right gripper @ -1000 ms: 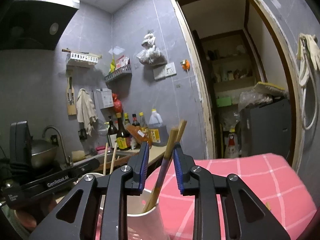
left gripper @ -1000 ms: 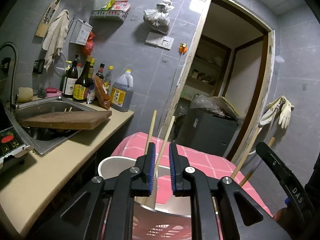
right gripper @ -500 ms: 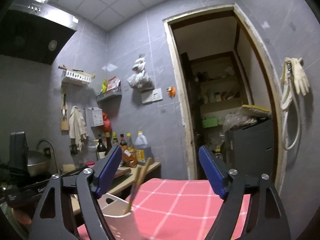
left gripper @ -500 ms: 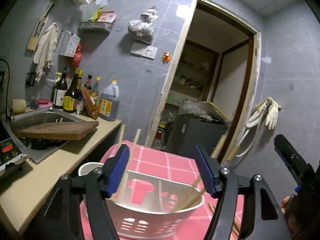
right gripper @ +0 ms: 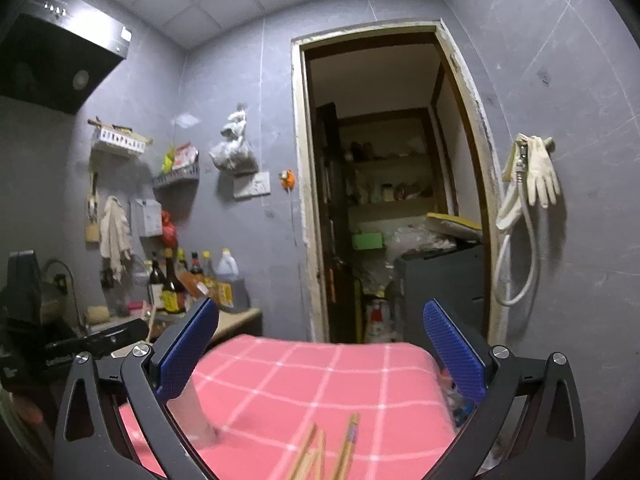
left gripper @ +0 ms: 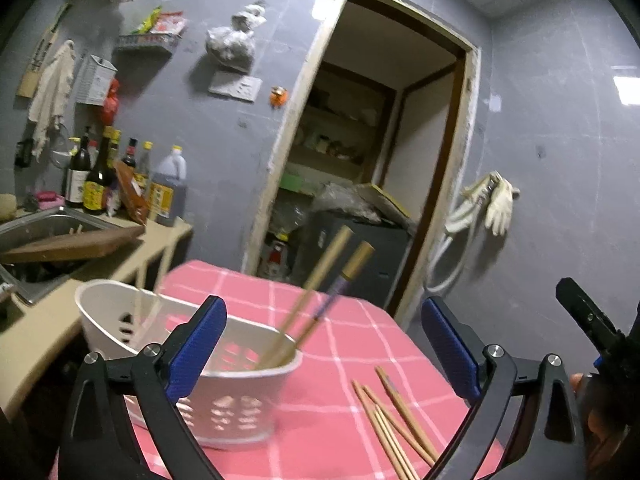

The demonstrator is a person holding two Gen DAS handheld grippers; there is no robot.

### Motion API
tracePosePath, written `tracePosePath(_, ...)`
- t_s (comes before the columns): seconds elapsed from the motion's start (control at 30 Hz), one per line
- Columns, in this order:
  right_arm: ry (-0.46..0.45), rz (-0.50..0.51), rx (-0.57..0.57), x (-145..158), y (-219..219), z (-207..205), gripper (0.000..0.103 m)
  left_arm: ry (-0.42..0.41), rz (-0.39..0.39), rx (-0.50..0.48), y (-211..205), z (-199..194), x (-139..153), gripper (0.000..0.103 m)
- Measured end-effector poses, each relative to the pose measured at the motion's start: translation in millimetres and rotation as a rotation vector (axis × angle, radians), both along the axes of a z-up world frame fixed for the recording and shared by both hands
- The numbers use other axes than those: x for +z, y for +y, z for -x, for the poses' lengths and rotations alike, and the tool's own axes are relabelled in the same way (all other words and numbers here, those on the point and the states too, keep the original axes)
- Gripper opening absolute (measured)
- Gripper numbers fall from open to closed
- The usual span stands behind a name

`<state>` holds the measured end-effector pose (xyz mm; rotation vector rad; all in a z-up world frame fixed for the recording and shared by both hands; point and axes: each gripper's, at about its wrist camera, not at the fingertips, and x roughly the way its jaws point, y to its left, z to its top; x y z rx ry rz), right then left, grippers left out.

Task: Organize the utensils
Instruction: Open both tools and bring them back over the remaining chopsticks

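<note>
A white perforated basket (left gripper: 192,344) stands on the pink checked tablecloth (left gripper: 328,412). Two chopsticks (left gripper: 320,292) lean in its right end and a blurred pair (left gripper: 152,292) stands in its left end. Several loose chopsticks (left gripper: 392,412) lie on the cloth to its right, and their tips (right gripper: 320,452) also show in the right wrist view. My left gripper (left gripper: 322,312) hangs behind the basket, its jaws opening wide, pads touching nothing. My right gripper (right gripper: 320,312) is likewise opening, with only cloth beyond it. The basket's blurred corner (right gripper: 192,412) shows by its left finger.
A counter (left gripper: 48,320) with a sink (left gripper: 36,224), a wooden board (left gripper: 72,244) and bottles (left gripper: 96,176) runs along the left. A doorway (left gripper: 360,160) opens past the table's far edge. Gloves and a hose (left gripper: 492,204) hang on the right wall.
Both grippers were nearly shut around chopsticks standing in the basket. They opened wide, let go and drew back and up. The loose chopsticks on the cloth came into view.
</note>
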<state>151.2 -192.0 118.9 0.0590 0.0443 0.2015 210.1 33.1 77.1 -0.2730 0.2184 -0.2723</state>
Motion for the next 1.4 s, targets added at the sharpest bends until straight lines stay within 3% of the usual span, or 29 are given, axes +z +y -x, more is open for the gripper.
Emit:
tracePosePath(0.23,0.095,0.019,-0.022,-27,-18,-3,0.103,0.065,-0.062,-0.058,-41,-5,-23,0.096)
tracePosePath(0.63,0.336,0.020,-0.045,-74,-41,-35,0.103,0.257,-0.179,-0.134,-83,-34,-69,0.095)
tracePosePath(0.8,0.437,0.025,-0.029,-90,-45,-49,0.093,0.326,-0.206,-0.158,-92,-45,-86,0.094)
tracePosePath(0.9,0.501,0.031,-0.020,-100,-45,-58,0.081,0.366,-0.228,-0.181,-95,-51,-94,0.087)
tracePosePath(1.03,0.574,0.040,-0.002,-108,-43,-68,0.062,0.444,-0.258,-0.220,-103,-60,-105,0.062)
tracePosePath(1.17,0.644,0.068,0.024,-116,-37,-77,0.044,0.507,-0.271,-0.246,-110,-69,-112,0.051)
tracePosePath(1.4,0.708,0.102,0.065,-124,-28,-83,0.038,0.580,-0.277,-0.256,-117,-88,-122,0.036)
